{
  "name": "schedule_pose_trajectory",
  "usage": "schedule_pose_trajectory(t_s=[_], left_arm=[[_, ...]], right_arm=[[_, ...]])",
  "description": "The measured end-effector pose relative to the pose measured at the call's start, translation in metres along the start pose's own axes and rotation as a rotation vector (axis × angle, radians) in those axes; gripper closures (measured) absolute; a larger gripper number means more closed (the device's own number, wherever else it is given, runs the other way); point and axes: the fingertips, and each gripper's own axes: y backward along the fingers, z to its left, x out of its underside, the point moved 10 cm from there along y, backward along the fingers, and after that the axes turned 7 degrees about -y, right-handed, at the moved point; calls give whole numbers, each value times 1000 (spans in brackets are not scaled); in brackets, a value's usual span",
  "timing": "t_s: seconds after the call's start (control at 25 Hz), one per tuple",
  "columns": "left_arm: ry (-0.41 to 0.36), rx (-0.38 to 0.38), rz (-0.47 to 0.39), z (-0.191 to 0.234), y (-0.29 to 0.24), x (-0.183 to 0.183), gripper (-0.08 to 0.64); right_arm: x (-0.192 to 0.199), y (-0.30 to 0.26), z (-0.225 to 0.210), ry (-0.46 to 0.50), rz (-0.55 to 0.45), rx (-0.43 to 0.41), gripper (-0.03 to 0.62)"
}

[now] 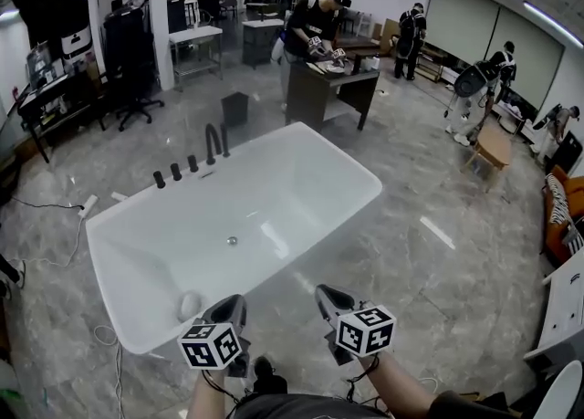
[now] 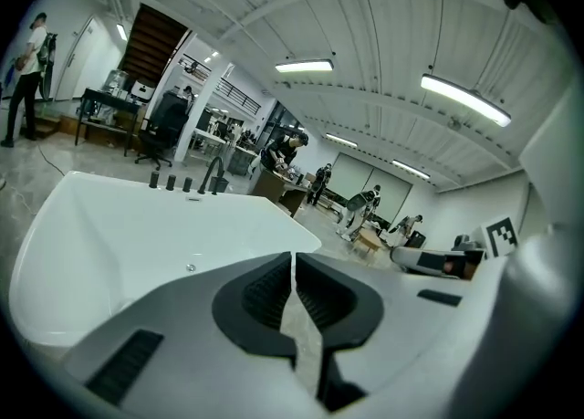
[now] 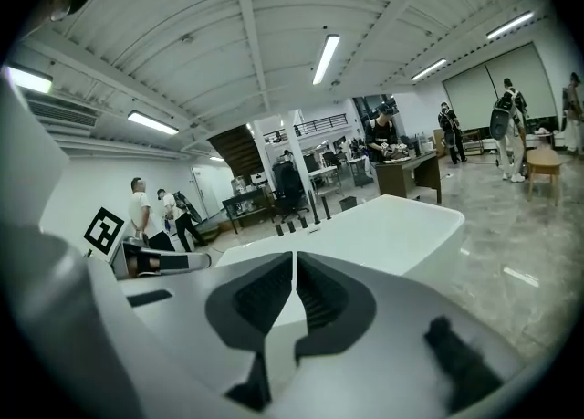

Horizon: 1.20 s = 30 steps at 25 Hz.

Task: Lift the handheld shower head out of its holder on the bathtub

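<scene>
A white freestanding bathtub (image 1: pixel 301 157) fills the middle of the head view. On its far left rim stand three black knobs (image 1: pixel 175 172), a curved black spout (image 1: pixel 212 143) and, just right of it, a slim black upright that looks like the handheld shower head (image 1: pixel 225 140) in its holder. These fittings also show far off as small black fittings (image 2: pixel 187 183) in the left gripper view and fittings (image 3: pixel 315 211) in the right one. My left gripper (image 1: pixel 233 304) and right gripper (image 1: pixel 328 295) hover side by side at the tub's near end, both shut and empty, far from the fittings.
A dark desk (image 1: pixel 330 89) with a person working at it stands behind the tub, and a black bin (image 1: pixel 234 109) sits on the floor near the fittings. A round white object (image 1: pixel 190 305) lies inside the tub's near end. Cables (image 1: pixel 55 257) trail on the floor at left.
</scene>
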Motion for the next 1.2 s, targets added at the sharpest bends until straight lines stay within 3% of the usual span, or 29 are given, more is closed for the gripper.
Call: schedule_pose_trajectory(t_s=[0.44,0.84,1.04,1.2], left_arm=[[4,47,49,64,-70,-51,534],[29,92,70,118,-112,-70,534],[42,88,70,126,-117,-73,534],[39,71,63,131,-123,-74,534]], right_arm=[[-40,-83,-12,-16,38,59,564],[-54,-140,-13,-10,53,117,563],[-55,-147,-14,-4,70,116,563],[-59,-156,-24,-50,21,86,563]])
